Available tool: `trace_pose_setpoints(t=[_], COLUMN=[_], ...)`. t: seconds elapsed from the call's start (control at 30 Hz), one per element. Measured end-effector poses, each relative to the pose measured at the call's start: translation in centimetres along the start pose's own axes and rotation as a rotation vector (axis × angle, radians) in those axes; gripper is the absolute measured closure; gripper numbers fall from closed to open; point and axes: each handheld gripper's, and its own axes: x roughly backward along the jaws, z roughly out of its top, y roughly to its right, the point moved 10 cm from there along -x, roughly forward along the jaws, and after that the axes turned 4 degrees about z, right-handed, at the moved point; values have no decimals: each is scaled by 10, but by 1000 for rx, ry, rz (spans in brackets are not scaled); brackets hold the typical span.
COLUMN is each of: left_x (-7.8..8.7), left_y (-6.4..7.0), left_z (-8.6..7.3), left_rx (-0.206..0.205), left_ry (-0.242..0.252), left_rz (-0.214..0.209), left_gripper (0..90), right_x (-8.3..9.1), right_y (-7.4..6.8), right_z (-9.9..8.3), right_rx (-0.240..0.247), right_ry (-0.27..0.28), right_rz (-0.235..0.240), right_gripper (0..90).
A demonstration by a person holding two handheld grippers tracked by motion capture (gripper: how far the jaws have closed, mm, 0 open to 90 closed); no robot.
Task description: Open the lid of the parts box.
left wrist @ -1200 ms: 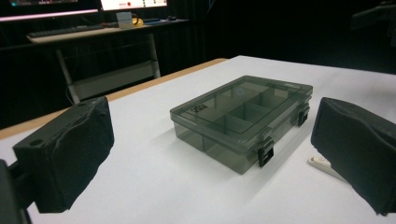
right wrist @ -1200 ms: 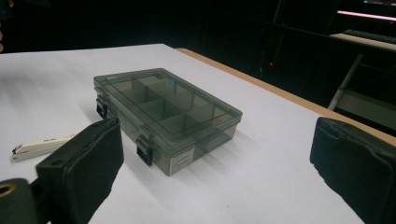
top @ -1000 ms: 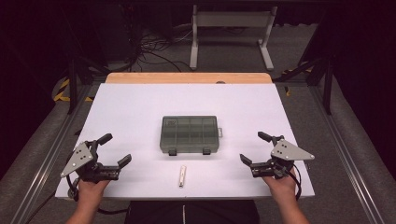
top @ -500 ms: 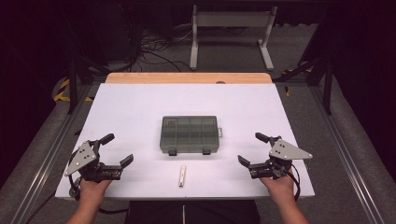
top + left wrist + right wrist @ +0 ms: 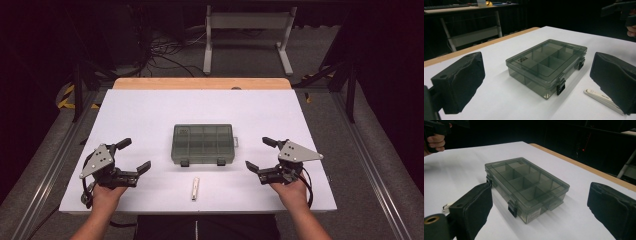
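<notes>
1. White table [image 5: 150, 115]: spans the middle of the high view, with a bare wooden strip [image 5: 200, 83] along its far edge and dark floor all round.
2. Compartment box [image 5: 203, 144]: smoky translucent plastic, lying flat at the table's centre, lid shut, two black latches on the near long side. Divided inside into small cells, seen through the lid in the left gripper view [image 5: 547, 65] and the right gripper view [image 5: 525, 185]. Touched by nothing.
3. Left gripper [image 5: 129, 155]: held in the left hand [image 5: 107, 192] near the front left corner of the table, well apart from the box, grey three-cornered plate on top. Jaws spread wide with nothing between them; in the left gripper view the two black pads stand at either side of the frame, box between them farther off.
4. Right gripper [image 5: 260, 154]: held in the right hand [image 5: 289, 190] near the front right of the table, also well apart from the box, same grey plate on top. Jaws likewise wide apart and empty, framing the box in the right gripper view.
5. Small white stick-like item [image 5: 195, 188]: lies flat on the table just in front of the box, between the two grippers, pointing roughly toward the box. Partly hidden behind a jaw in the left gripper view [image 5: 599, 96]. Too small to tell exactly what.
</notes>
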Motion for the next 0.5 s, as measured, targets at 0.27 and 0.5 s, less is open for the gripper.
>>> trace_pose_setpoints(t=[0.27, 0.5], left_x=[-18, -29], left_y=[1, 1], left_z=[12, 15], left_rx=[7, 7], left_ry=[3, -2], left_rz=[-33, -45], left_gripper=[5, 5], right_x=[-11, -19], right_y=[6, 9], right_z=[10, 13], right_rx=[-3, 9], right_ry=[-6, -26], right_rz=[12, 21], right_gripper=[69, 70])
